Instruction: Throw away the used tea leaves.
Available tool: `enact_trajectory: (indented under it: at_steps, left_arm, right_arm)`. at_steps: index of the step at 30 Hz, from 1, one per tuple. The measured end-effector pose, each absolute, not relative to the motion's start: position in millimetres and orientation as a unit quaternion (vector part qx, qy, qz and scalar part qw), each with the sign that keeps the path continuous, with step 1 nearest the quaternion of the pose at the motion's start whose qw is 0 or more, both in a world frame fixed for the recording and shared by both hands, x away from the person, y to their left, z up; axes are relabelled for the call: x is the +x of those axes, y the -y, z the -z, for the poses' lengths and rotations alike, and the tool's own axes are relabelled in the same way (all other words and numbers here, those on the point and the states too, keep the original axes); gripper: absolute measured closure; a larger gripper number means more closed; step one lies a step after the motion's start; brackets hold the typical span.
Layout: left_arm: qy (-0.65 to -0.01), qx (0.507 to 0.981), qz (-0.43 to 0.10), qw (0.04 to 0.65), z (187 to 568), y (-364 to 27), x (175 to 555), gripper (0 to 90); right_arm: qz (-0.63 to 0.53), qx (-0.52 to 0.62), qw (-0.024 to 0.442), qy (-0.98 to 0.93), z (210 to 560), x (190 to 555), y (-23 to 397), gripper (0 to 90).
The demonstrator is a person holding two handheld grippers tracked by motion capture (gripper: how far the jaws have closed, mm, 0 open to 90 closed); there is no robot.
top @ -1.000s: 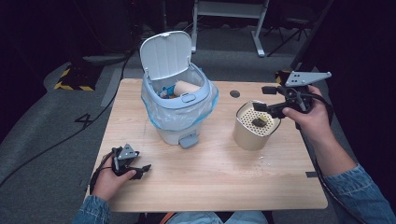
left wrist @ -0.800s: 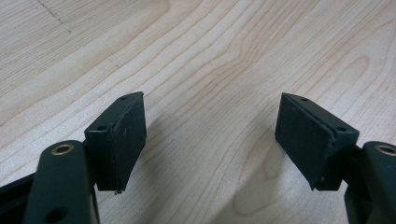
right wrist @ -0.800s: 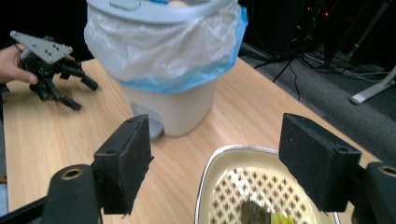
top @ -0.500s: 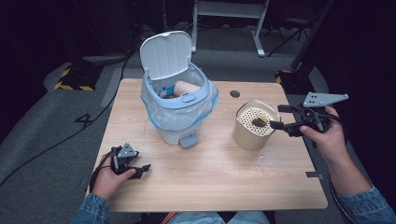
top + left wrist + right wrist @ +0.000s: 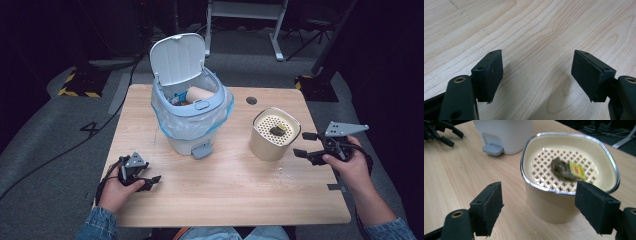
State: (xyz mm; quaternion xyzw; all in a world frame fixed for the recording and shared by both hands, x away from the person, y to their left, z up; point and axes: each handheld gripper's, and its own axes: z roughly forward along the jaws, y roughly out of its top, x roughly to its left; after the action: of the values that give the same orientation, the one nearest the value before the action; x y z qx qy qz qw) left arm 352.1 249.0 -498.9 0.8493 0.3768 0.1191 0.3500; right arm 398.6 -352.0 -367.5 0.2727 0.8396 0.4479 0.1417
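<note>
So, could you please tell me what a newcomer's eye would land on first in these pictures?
Probably the small pedal bin at the back-left of the wooden table, its lid up and a blue-edged bag lining it. To its right stands a cream container with a perforated insert that holds a used tea bag. The right claw, jaws open, sits level beside that container, while the left claw rests open near the table's front-left.

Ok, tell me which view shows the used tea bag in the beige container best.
The right gripper view: the tea bag lies close up on the perforated insert of the beige container, its yellow tag plain. The high view shows the same bag as a small dark lump. The left gripper view looks at the wooden table.
</note>
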Motion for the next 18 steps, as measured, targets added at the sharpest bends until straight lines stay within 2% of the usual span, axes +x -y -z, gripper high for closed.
enact_trajectory:
  at_steps: [18]
  left_arm:
    - [-0.368,0.839,-0.135,0.379,479,-242,350,26.2]
  right_arm:
    - [-0.416,0.321,0.100,-0.845,465,389,368,22.6]
